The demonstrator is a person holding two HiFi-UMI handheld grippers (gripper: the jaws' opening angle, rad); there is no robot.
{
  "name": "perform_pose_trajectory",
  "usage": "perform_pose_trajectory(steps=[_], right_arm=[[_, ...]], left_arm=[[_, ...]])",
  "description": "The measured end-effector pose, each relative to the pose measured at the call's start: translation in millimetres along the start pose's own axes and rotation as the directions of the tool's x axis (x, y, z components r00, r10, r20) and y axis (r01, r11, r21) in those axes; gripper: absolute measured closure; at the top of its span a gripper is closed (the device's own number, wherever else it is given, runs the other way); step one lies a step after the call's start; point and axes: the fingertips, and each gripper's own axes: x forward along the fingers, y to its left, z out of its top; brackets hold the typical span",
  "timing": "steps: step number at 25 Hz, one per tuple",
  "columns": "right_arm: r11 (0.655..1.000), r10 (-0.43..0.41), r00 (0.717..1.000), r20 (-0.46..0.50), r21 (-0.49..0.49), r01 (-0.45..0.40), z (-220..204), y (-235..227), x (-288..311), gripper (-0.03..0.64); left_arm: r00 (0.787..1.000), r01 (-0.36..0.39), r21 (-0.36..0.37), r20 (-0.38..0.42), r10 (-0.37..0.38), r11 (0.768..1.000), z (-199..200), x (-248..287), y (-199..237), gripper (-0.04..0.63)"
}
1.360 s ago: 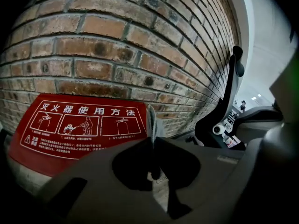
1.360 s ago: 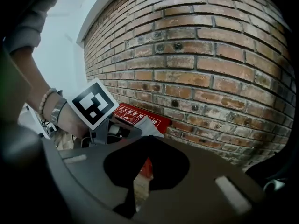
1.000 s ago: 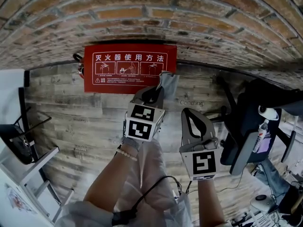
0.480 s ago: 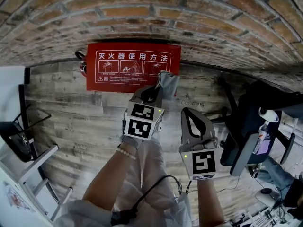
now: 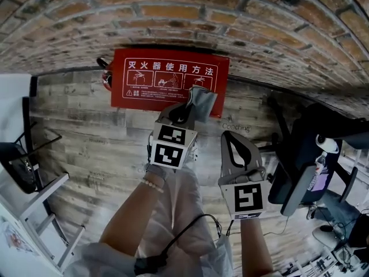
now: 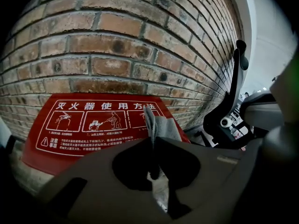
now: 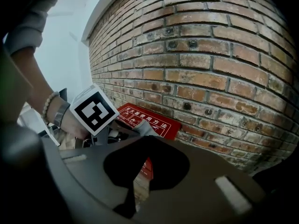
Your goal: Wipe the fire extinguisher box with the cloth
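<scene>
The red fire extinguisher box (image 5: 167,82) stands on the floor against the brick wall, its top printed with white characters and pictures; it also fills the lower left of the left gripper view (image 6: 93,125). My left gripper (image 5: 187,109) is shut on a grey cloth (image 5: 202,101), which sticks up from the jaws (image 6: 161,127) over the box's right end. Whether the cloth touches the box is unclear. My right gripper (image 5: 236,149) hangs to the right over the floor, shut and holding nothing. The box (image 7: 147,120) and cloth (image 7: 142,127) show small in the right gripper view.
A brick wall (image 5: 190,22) rises behind the box. A black office chair (image 5: 311,154) stands at the right, with cables and bottles near it. A white shelf or ladder frame (image 5: 23,172) is at the left. Grey wood-look floor (image 5: 86,137) lies in front.
The box sits a little lower and further right in the head view than a second ago. My left gripper with the cloth stands slightly nearer the box. The right gripper has stayed put.
</scene>
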Motion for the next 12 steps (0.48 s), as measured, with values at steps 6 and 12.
perform_pose_trajectory(steps=[6, 12], right_arm=[[1.000, 0.021, 1.000, 0.002, -0.014, -0.021, 6.7, 15.9, 7.3, 0.609], [0.999, 0.038, 0.999, -0.002, -0.031, -0.038, 13.3, 30.7, 15.5, 0.609]], left_arm=[[1.000, -0.028, -0.009, 0.004, 0.028, 1.000, -1.6, -10.1, 21.7, 0.586], [0.999, -0.047, -0.012, 0.012, 0.047, 0.999, -1.8, -20.4, 42.3, 0.586]])
